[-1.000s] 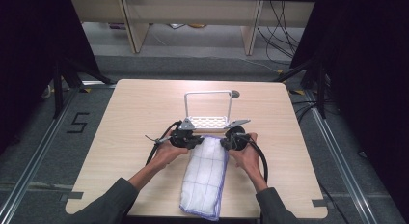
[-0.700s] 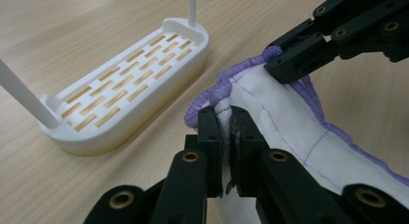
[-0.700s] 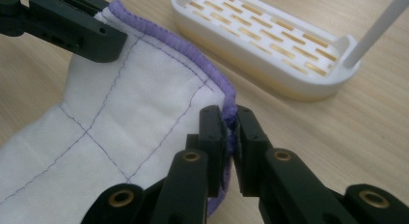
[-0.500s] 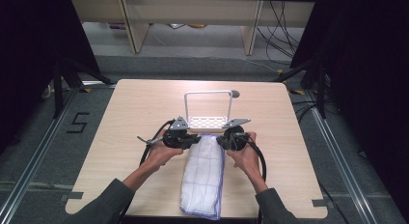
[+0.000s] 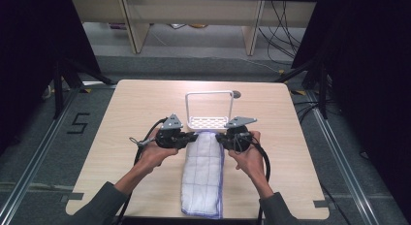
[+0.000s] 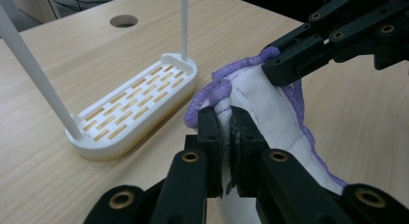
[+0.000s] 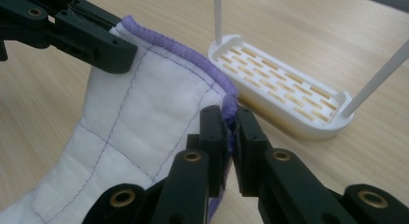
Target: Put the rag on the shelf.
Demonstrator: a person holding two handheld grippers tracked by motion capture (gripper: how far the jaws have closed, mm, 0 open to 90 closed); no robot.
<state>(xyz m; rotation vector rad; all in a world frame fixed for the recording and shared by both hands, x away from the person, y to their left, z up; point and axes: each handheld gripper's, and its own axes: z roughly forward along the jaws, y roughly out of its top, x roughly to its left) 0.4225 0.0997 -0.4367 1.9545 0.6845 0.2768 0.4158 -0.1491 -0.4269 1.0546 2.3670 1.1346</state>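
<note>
Now the left gripper (image 5: 193, 136) pinches the far left corner of the cloth (image 5: 203, 174), and the right gripper (image 5: 219, 137) pinches the far right corner; both jaws are closed tight on the purple hem. Between them the far edge is lifted off the table (image 5: 121, 118), just beside the white rack (image 5: 209, 122). Nearer to the person, the cloth lies flat.

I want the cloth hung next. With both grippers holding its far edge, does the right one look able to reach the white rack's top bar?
Probably yes: the right gripper holds the cloth just before the rack, nothing between.
</note>
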